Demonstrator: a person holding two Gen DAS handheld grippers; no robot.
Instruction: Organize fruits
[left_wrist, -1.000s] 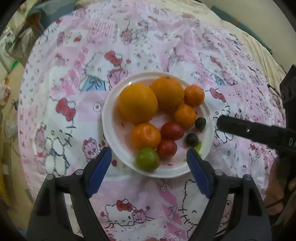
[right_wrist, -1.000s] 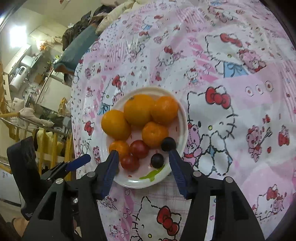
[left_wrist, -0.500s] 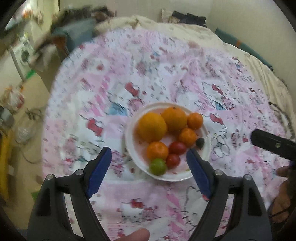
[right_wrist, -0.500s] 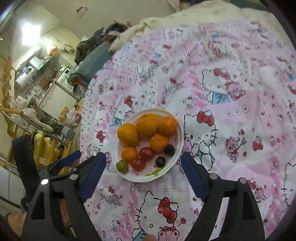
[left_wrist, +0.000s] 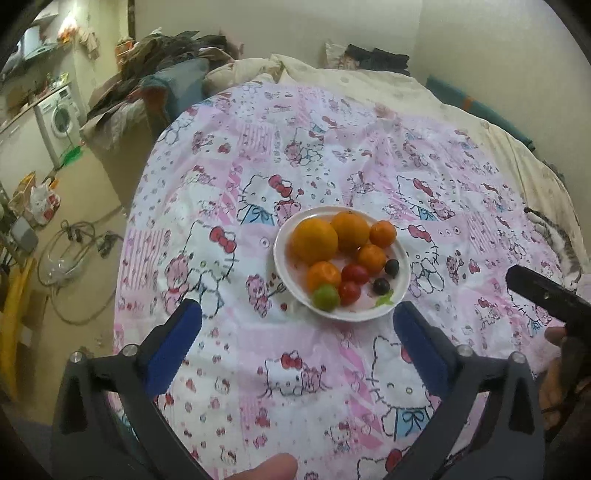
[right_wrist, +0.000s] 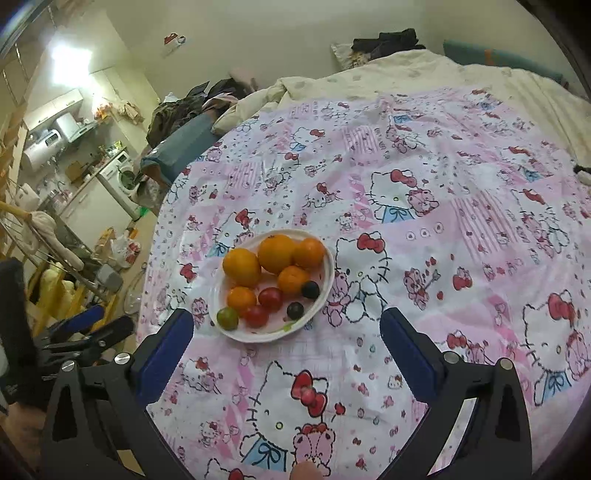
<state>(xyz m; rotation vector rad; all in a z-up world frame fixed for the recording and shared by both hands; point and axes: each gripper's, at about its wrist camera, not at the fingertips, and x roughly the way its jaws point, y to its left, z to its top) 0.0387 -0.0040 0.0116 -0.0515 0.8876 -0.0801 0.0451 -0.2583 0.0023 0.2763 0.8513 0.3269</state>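
Currently the plate (left_wrist: 341, 313) of fruits sits dead ahead of the left gripper (left_wrist: 297, 325), ahead-left of the right gripper (right_wrist: 286, 332); both wide, empty, clear.

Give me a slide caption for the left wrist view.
Open left gripper hovers above a white plate of oranges, tomatoes, dark grapes and a lime on a patterned pink tablecloth.
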